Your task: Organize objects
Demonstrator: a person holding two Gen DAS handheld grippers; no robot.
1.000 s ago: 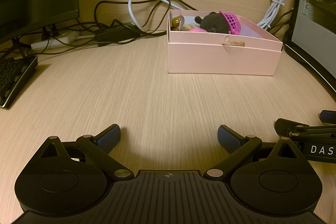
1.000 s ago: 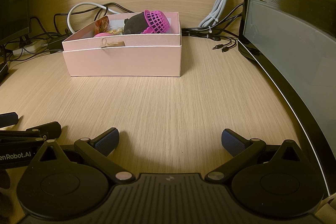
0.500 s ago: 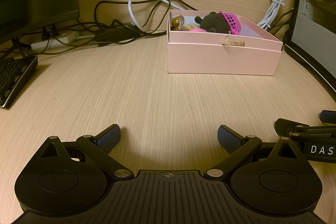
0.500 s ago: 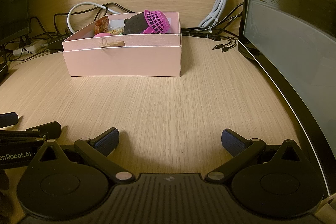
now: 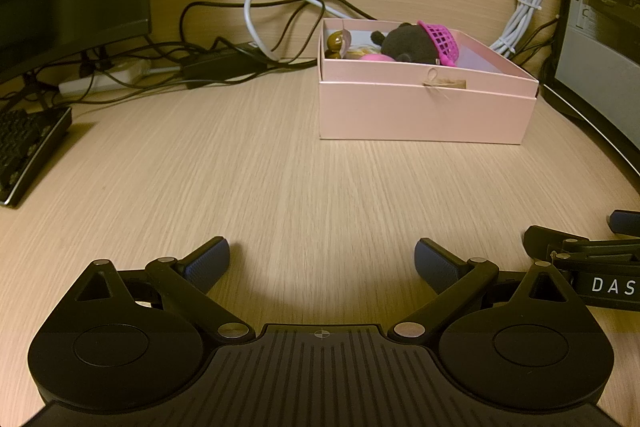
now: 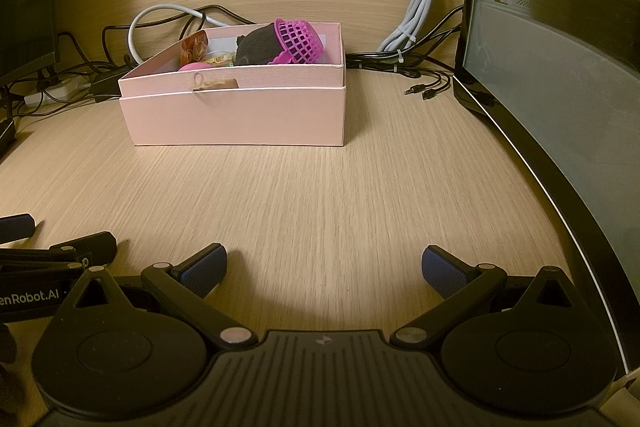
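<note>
Left tongs (image 5: 322, 259) and right tongs (image 6: 324, 265) sit spread and empty, low over the tabletop (image 6: 320, 187). The pink box (image 6: 236, 115), well ahead, holds a dark plush (image 6: 258, 47) and magenta basket (image 6: 300, 41). Risk: the heaped, tilted basket could tip out if the box is nudged.

Left gripper (image 5: 322, 259) and right gripper (image 6: 324, 265), jaws wide, side by side.

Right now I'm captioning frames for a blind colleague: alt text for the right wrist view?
An open pale pink cardboard box holding a magenta plastic mesh basket and dark plush toy sits on a light wooden desk; the open right gripper is empty.
</note>
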